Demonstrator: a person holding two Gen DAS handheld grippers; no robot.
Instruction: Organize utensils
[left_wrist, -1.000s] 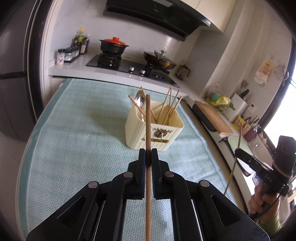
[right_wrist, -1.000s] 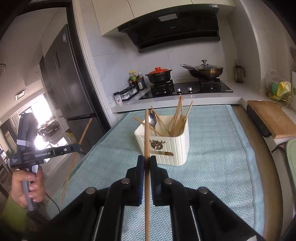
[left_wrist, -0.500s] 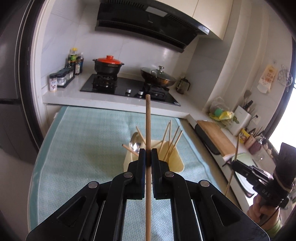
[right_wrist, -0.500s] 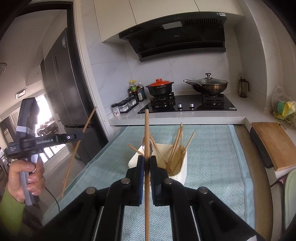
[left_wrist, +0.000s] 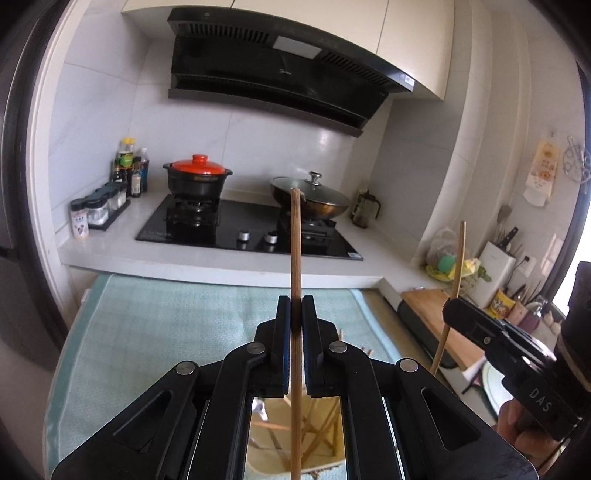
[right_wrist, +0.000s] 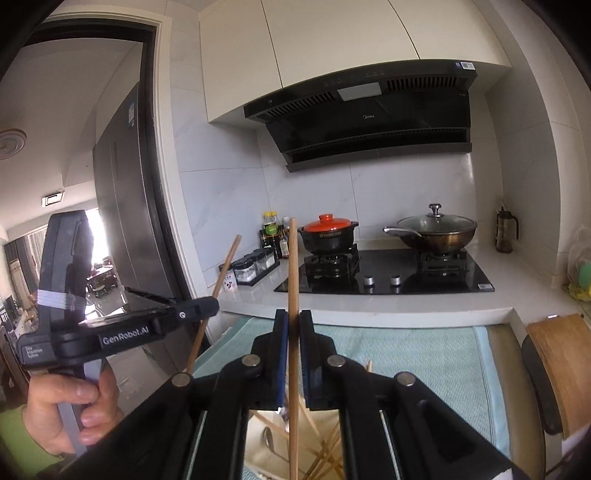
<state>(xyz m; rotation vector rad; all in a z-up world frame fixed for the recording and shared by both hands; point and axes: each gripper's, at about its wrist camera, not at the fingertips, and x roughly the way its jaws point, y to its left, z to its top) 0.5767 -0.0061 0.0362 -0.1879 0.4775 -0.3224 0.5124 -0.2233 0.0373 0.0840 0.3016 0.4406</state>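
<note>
My left gripper (left_wrist: 296, 306) is shut on a wooden chopstick (left_wrist: 295, 240) that stands upright between its pads. My right gripper (right_wrist: 293, 321) is likewise shut on a second upright chopstick (right_wrist: 293, 266). Each gripper shows in the other's view: the right gripper (left_wrist: 448, 314) with its chopstick (left_wrist: 458, 258), and the left gripper (right_wrist: 212, 306) with its chopstick (right_wrist: 225, 266). The cream utensil holder (right_wrist: 258, 443) lies directly below both grippers, mostly hidden by them. Several chopsticks and a spoon (right_wrist: 267, 437) stand in it.
A teal cloth (left_wrist: 166, 325) covers the table. Behind it a counter carries a hob (left_wrist: 243, 229), a red-lidded pot (left_wrist: 197, 177), a lidded wok (left_wrist: 310, 195) and spice jars (left_wrist: 96, 210). A wooden cutting board (right_wrist: 561, 354) lies to the right. A dark fridge (right_wrist: 125, 221) stands left.
Both grippers rose and moved forward with their chopsticks. The holder, earlier in front of them, now sits beneath them. The two grippers have come closer together.
</note>
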